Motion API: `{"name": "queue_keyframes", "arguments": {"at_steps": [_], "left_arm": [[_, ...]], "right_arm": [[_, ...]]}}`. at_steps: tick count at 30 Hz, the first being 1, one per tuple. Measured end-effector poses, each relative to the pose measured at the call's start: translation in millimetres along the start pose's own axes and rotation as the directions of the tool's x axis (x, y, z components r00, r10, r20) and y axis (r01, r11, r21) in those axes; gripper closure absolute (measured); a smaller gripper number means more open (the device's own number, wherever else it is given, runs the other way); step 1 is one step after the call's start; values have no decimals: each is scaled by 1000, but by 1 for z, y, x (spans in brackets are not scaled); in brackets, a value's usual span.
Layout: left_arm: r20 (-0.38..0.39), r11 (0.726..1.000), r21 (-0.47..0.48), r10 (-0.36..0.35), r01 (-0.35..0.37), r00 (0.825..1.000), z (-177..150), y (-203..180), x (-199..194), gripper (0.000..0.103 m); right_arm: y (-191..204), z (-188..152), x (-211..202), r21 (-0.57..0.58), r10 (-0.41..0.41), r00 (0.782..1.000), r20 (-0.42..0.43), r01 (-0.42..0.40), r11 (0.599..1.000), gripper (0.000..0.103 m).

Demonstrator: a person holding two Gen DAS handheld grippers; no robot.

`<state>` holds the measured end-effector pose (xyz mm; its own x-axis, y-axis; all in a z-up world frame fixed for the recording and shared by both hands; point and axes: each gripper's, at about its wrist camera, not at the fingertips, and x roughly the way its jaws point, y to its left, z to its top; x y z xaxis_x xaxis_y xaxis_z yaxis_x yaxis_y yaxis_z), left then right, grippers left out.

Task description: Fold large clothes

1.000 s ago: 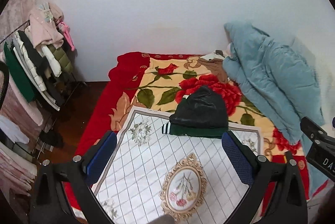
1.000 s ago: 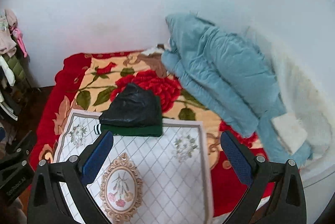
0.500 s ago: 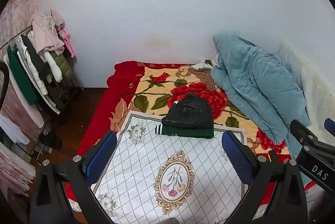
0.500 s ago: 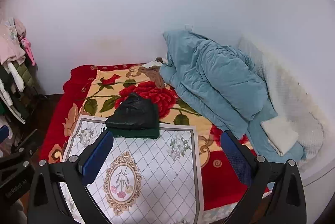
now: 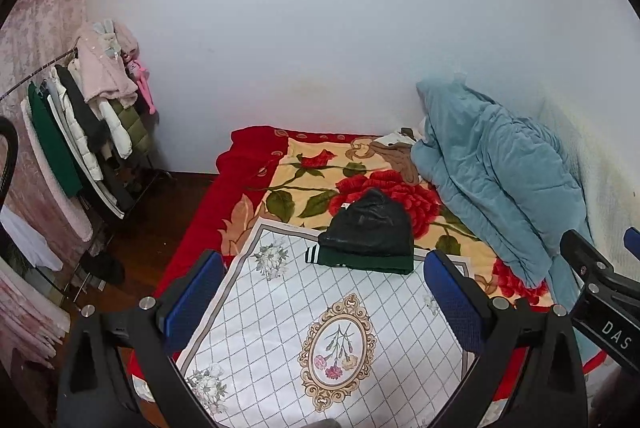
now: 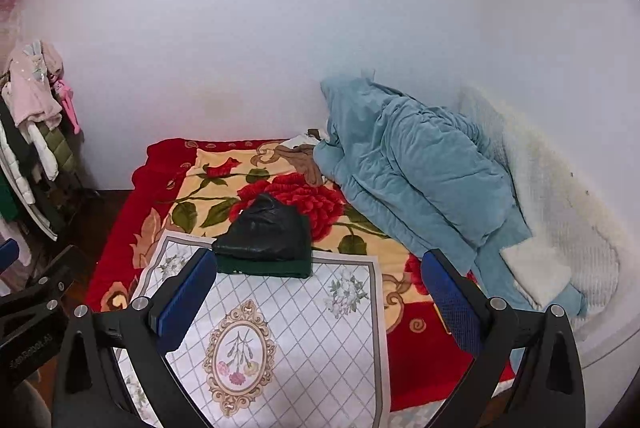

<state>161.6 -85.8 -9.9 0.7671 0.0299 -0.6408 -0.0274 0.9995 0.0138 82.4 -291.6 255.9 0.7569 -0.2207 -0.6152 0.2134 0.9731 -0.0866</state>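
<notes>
White wall behind, bed [image 5: 248, 163] w/ red rose blanket in front of both tools. Left tool [image 5: 324, 292] & right tool [image 6: 320, 292] are wide open, holding nothing, up off the bed. Folded dark jacket [image 6: 264, 232] sits on a green one, just ahead, stacked neat on the white mat [image 5: 280, 316]. No boxes or bins. Blue quilt [image 6: 412, 171] lies to the right.

The left gripper [image 5: 324, 292] is hovering above the near end of the bed [image 5: 248, 163], its jaws spread wide with nothing between the blue pads [image 5: 194, 294]. The right gripper [image 6: 320, 292] is hanging beside it (just to its right, level with it), also gaping wide and gripping nothing, both pointing forward along the bed toward the far wall.
</notes>
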Motion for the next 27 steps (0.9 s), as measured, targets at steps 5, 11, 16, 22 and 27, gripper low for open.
{"name": "queue_keyframes", "arguments": {"at_steps": [5,11,16,22,27], "left_arm": [[8,1000,-6,2,-1,1000,-2,2,-3,1],[9,1000,-7,1,-1,1000,-1,3,-3,1],[13,1000,-5,5,-5,1000,-2,4,-6,1],[18,1000,-4,4,-4,1000,-2,8,-10,1],[22,1000,-5,5,-5,1000,-3,9,-12,1]], "right_arm": [[1,-1,-4,0,3,1000,3,-3,1000,0],[3,-2,-7,-8,2,1000,5,-2,1000,0],[3,-3,-8,-11,12,1000,2,-12,1000,0],[2,-3,-11,-11,18,1000,6,-18,1000,0],[1,-3,-12,-10,19,1000,10,-19,1000,0]]}}
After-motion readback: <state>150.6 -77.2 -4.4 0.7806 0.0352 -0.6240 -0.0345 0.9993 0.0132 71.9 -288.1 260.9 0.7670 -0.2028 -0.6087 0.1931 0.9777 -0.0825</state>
